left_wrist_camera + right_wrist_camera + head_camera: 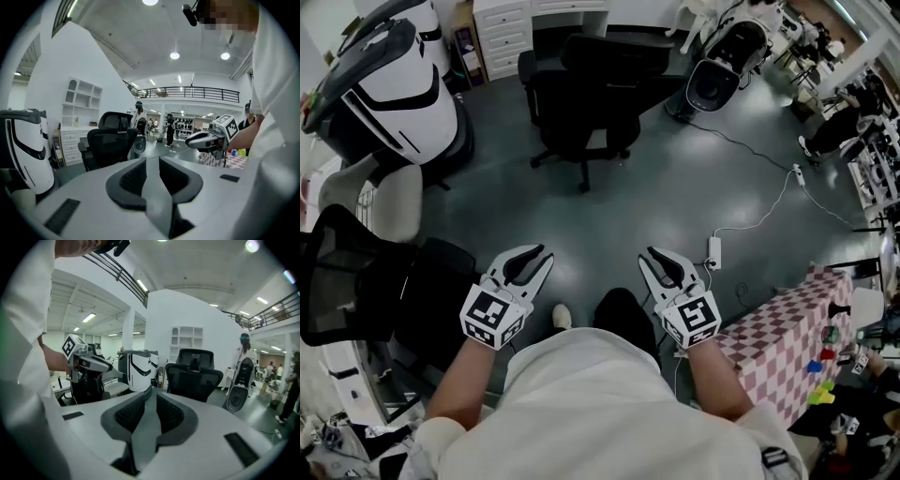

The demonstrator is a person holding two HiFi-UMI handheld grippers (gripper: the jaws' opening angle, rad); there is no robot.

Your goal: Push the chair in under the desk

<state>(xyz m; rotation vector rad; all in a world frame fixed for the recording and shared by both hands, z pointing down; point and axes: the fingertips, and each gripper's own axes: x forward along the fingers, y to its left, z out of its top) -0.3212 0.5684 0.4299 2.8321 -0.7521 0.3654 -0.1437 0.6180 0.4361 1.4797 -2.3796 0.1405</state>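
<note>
Bare floor (675, 192) before chair (586, 89) (cable (780, 199) right)

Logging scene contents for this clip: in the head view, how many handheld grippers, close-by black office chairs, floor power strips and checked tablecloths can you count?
Grippers: 2, left gripper and right gripper
Black office chairs: 2
Power strip: 1
Checked tablecloth: 1
Total: 6

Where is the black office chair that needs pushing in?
Head view, top centre: the black office chair stands just before the white desk, with a big white machine to its left and a round black-and-white device to its right.
</note>
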